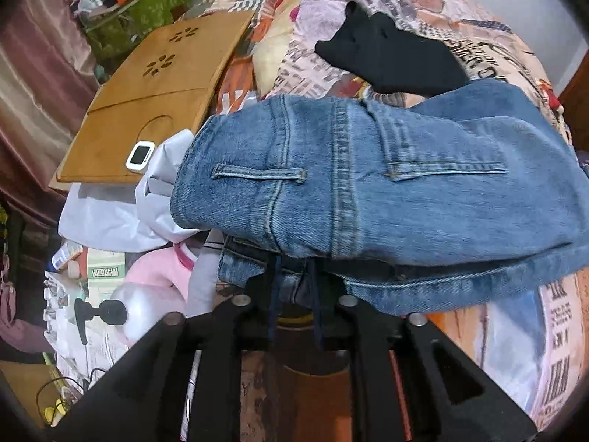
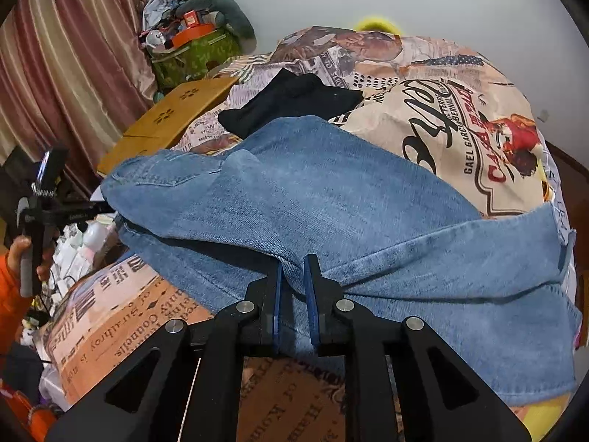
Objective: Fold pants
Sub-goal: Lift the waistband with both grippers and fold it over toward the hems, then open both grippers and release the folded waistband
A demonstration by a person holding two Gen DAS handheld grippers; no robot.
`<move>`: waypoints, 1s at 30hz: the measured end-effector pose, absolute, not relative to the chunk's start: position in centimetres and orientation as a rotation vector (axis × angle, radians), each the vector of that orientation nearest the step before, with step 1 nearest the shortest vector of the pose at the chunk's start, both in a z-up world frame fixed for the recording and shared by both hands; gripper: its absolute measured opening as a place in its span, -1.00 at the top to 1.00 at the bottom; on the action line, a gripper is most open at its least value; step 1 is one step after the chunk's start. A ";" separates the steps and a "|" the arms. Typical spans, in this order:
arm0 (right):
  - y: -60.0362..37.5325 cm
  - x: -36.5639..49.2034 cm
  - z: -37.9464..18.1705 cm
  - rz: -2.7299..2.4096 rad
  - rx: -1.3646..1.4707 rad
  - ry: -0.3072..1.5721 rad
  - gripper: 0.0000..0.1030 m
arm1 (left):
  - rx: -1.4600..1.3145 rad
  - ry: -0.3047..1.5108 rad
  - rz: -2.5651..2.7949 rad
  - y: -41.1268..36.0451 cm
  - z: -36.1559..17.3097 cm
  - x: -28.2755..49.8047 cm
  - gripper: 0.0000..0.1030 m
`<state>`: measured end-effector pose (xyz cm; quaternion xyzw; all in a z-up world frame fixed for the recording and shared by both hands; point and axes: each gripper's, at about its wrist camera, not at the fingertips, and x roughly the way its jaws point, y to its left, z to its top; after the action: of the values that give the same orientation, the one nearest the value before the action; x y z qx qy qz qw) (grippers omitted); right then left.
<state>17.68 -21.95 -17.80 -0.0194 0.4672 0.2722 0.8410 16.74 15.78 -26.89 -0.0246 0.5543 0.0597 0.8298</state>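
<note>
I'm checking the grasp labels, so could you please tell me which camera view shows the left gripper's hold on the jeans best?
The left wrist view: the left gripper pinches the jeans at the waistband edge, close up. The right wrist view shows that gripper only small, at the far left, meeting the denim's end.

Ahead of both grippers we see faded blue denim pants point(image 2: 331, 199) with darker seams; beyond them a plain black garment point(image 2: 291, 101); under them a bedcover point(image 2: 460, 118) printed in cream, orange and red newspaper lettering; to our left a tan wooden board point(image 1: 154, 88) and dusty-pink striped curtains point(image 2: 73, 66).
</note>
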 end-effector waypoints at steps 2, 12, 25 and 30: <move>-22.5 17.8 -17.4 0.591 -0.018 1.012 0.69 | -0.058 1.152 0.117 15.7 -25.9 16.4 0.49; -28.7 19.1 -14.3 0.436 0.080 0.929 0.24 | -0.031 0.998 0.100 14.2 -19.8 17.0 -0.42; -40.5 24.2 -13.1 0.098 0.153 0.882 -0.30 | -0.026 0.924 0.075 9.4 -17.3 26.5 -0.93; -43.5 27.0 -14.7 0.049 0.184 0.907 -0.30 | -0.063 0.958 0.035 7.3 -18.3 30.4 -0.94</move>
<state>27.01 -43.53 -14.71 0.0886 0.4373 0.0237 0.8946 30.39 7.34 -18.34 -0.0301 0.4609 0.0166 0.8868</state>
